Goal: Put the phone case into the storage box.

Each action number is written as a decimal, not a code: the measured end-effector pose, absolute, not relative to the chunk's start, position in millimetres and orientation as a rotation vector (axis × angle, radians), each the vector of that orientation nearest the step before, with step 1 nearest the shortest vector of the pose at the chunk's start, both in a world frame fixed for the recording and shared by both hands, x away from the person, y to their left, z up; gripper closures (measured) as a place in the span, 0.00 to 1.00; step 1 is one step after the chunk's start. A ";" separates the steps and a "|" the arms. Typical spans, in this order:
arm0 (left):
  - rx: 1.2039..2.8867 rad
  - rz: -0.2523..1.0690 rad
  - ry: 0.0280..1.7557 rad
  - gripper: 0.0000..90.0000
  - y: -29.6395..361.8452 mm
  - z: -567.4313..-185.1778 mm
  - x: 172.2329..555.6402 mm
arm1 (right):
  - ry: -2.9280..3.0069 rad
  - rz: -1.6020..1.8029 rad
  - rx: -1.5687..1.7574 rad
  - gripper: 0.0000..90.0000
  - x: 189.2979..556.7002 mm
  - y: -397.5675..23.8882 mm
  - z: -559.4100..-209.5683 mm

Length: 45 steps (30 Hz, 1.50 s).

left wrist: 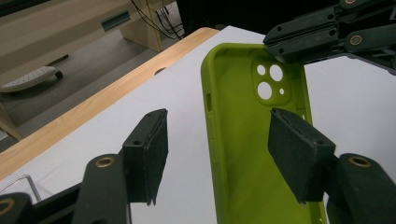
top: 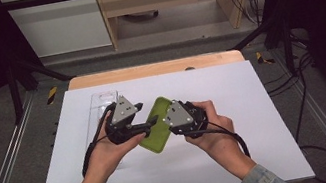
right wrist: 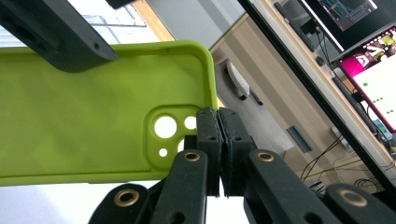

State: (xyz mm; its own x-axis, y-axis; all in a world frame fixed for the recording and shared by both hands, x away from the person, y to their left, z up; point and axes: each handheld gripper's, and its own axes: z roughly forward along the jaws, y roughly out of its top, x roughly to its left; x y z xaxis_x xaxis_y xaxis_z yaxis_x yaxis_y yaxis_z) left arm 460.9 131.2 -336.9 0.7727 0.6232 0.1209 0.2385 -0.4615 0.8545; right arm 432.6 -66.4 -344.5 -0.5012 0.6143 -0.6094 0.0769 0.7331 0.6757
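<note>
The big white table (top: 255, 105) is under my hands, w/ a wood strip (top: 154, 69) along its far edge. A clear plastic tray (top: 97, 103) lies flat on the table, just behind my left hand.

The green phone case (top: 156, 125) is up off the table, in the middle, between my 2 claws. Its open inside faces up. The camera holes sit at the far end.

My right claw (right wrist: 218, 119) is pinched tight on the case's side edge, right by the camera holes. It holds the case up.

My left claw (left wrist: 219, 149) is spread wide. One pad (left wrist: 156, 151) is out over the table, the other pad (left wrist: 299, 154) over the inside of the case. I can't tell if that pad touches the case.
</note>
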 end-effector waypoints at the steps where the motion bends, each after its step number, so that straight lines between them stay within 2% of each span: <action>1: 2.053 0.526 0.638 0.45 129.9 -337.0 461.0 | 2.010 0.732 0.520 0.98 432.2 -66.1 -345.0; 6: 2.087 0.523 0.619 0.51 124.7 -336.8 462.9 | 2.009 0.728 0.506 0.98 430.4 -64.7 -347.1; 13: 2.124 0.500 0.591 0.65 119.4 -334.0 468.9 | 2.011 0.746 0.492 0.98 427.6 -63.2 -349.0; 30: 2.130 0.461 0.614 0.73 119.0 -332.9 475.6 | 1.989 0.722 0.440 0.98 420.8 -59.9 -350.8; 34: 2.130 0.460 0.629 0.77 120.8 -331.4 476.3 | 1.982 0.719 0.428 0.98 420.1 -58.3 -351.5; 39: 2.122 0.461 0.646 0.89 124.3 -328.0 477.5 | 1.988 0.711 0.408 0.98 418.9 -54.9 -354.6; 45: 2.142 0.493 0.669 0.90 123.2 -329.5 477.1 | 1.993 0.705 0.410 0.98 419.5 -51.1 -357.9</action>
